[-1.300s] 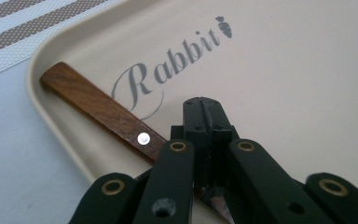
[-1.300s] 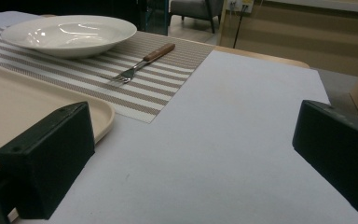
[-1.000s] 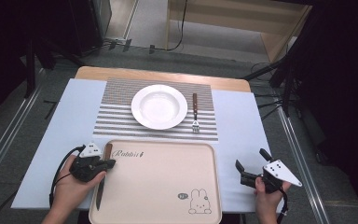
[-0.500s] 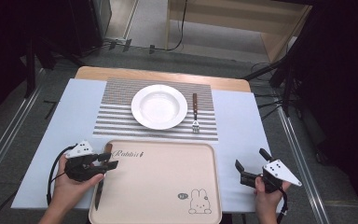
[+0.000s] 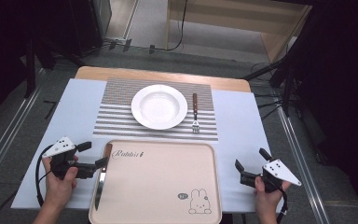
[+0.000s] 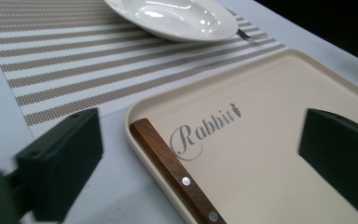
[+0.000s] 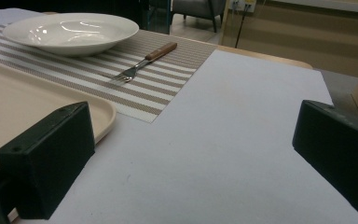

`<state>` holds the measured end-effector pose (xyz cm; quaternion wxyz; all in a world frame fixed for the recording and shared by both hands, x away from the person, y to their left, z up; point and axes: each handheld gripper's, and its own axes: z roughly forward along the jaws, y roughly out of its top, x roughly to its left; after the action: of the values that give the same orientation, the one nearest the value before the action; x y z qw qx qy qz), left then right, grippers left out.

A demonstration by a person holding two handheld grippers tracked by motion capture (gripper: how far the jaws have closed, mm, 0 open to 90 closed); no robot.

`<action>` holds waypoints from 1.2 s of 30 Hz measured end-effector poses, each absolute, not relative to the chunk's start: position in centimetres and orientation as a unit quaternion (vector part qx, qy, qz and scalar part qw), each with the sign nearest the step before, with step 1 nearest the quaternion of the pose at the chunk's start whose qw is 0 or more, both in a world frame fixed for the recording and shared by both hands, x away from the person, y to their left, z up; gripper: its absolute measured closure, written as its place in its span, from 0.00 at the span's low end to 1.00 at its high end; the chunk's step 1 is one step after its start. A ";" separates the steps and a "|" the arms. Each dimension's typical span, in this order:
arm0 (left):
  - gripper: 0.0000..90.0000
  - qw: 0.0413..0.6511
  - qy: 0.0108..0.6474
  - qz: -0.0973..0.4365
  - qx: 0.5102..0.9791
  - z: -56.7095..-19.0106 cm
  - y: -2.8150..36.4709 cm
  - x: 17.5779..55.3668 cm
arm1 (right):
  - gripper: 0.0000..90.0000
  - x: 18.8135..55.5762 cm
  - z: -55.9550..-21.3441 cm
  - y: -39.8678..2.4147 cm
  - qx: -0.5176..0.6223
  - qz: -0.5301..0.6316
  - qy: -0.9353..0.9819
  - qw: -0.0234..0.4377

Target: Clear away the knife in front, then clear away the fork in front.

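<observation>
A knife with a wooden handle (image 5: 106,152) (image 6: 175,173) lies along the left edge of the beige tray (image 5: 168,186) (image 6: 261,154), its blade pointing toward me. My left gripper (image 5: 93,155) (image 6: 205,135) sits at the tray's left rim. Its jaws have just been opening and stand wide, with the handle lying between them untouched. My right gripper (image 5: 251,159) (image 7: 196,140) rests open over the white mat to the right of the tray, nothing between its jaws.
A white plate (image 5: 159,106) (image 7: 72,31) sits on the striped placemat (image 5: 116,116) beyond the tray. A fork (image 5: 195,113) (image 7: 144,60) lies to its right. The pale table cover (image 5: 237,121) runs to the table edges on both sides.
The left gripper's jaws opened off the knife handle and the hand drew back to the left. The knife stays on the tray. The right gripper kept still.
</observation>
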<state>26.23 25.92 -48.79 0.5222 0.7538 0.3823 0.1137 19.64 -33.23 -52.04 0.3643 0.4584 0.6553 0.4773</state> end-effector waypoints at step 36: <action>0.00 0.522 0.394 0.207 0.728 -49.5 29.3 27.2 | 0.00 20.0 -51.6 -33.1 0.455 0.477 0.661 0.359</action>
<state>27.19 29.33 -49.48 0.5220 0.7277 0.3938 0.2070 19.96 -33.13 -51.58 0.3588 0.4546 0.6612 0.4769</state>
